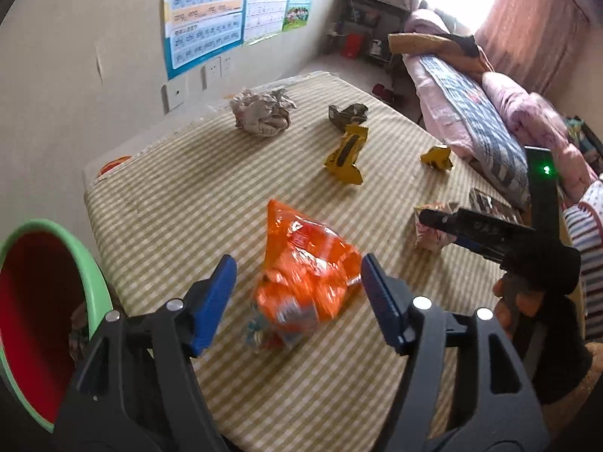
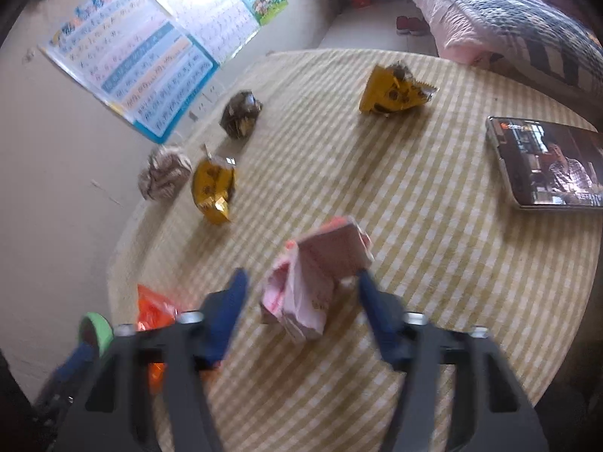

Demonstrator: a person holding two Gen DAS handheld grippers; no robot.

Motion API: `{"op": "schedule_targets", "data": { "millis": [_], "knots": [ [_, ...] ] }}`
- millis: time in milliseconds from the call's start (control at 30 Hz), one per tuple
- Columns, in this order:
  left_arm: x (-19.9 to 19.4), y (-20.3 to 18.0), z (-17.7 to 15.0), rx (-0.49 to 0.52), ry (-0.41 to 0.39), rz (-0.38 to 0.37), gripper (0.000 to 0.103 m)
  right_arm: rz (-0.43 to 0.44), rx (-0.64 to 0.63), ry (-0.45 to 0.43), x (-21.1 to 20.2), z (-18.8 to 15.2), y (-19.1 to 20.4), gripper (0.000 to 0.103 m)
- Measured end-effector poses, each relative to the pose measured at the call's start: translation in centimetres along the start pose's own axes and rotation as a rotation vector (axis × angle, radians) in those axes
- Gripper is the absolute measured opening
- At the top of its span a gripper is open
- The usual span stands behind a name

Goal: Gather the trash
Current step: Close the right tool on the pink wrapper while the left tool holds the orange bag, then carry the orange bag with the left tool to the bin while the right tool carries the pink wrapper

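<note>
Orange film, crinkly and glossy, makes up the bag (image 1: 301, 275) lying on the checked tabletop (image 1: 211, 196) right between the blue fingers (image 1: 211, 301) of the left tool (image 1: 297, 301). That tool stands wide, its pads clear of the bag on both sides, nothing held. I judge the bag light and soft, likely to slip and collapse under the pads, so the bunched, fuller lower end looks a better hold than the thin pointed top. A green-rimmed bin (image 1: 75, 263) with a red inside sits at the left edge, near this tool, and seems the place for the trash.

The right tool (image 2: 301, 301) is partly open over a crumpled pink wrapper (image 2: 312, 282). Its right finger (image 2: 377, 309) looks close to or touching the wrapper's edge, the left one apart from it; blur keeps me from being sure, but it does not look clamped. Paper like this should be light and fairly stiff along the folds, so pinching across the thick folded middle would suit.

Farther off on the tabletop lie a yellow wrapper (image 1: 346, 154), a smaller yellow one (image 1: 437, 158), a dark wrapper (image 1: 348, 113) and a paper ball (image 1: 262, 113), all well apart and all probably weightless and crushable. A phone (image 2: 550, 165) with a lit screen lies at the right side; it is no trash and should be left alone.
</note>
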State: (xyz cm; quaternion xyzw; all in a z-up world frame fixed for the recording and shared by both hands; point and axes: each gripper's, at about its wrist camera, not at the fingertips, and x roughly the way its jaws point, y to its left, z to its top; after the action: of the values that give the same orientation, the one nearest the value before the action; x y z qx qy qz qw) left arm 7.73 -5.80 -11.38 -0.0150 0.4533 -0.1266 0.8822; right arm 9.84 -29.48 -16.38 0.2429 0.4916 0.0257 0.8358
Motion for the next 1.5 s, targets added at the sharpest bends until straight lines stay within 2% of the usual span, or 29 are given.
{"op": "schedule_targets", "data": {
  "millis": [233, 400, 500, 733, 1200, 1333, 1433, 1500],
  "knots": [
    [2.3, -0.5, 0.6, 0.043, 0.049, -0.001, 0.068, 0.004, -0.037, -0.041, -1.3, -1.0, -0.2, 0.037],
    [5.3, -0.9, 0.3, 0.058, 0.157, 0.020, 0.070, 0.011, -0.023, -0.032, -1.5, -1.7, -0.7, 0.037],
    [6.3, -1.0, -0.2, 0.050, 0.181, 0.018, 0.070, 0.013, -0.030, -0.036, -1.7, -1.8, -0.7, 0.037],
    [5.7, -0.8, -0.4, 0.015, 0.153, 0.003, 0.059, 0.007, -0.065, -0.061, -2.4, -1.7, 0.1, 0.037],
    [2.9, 0.0, -1.2, -0.044, 0.107, 0.005, 0.059, -0.003, -0.149, -0.067, -3.0, -2.4, 1.9, 0.036],
    [2.6, 0.3, -1.2, -0.054, 0.102, 0.007, 0.059, -0.015, -0.120, -0.070, -2.8, -2.3, 1.3, 0.039],
    [2.7, 0.6, -1.4, -0.060, 0.110, 0.012, 0.059, -0.017, -0.089, -0.065, -2.7, -2.1, 0.7, 0.051],
    [2.9, 0.7, -1.6, -0.068, 0.117, 0.012, 0.059, -0.013, -0.081, -0.047, -2.2, -2.0, 0.6, 0.052]
  ]
}}
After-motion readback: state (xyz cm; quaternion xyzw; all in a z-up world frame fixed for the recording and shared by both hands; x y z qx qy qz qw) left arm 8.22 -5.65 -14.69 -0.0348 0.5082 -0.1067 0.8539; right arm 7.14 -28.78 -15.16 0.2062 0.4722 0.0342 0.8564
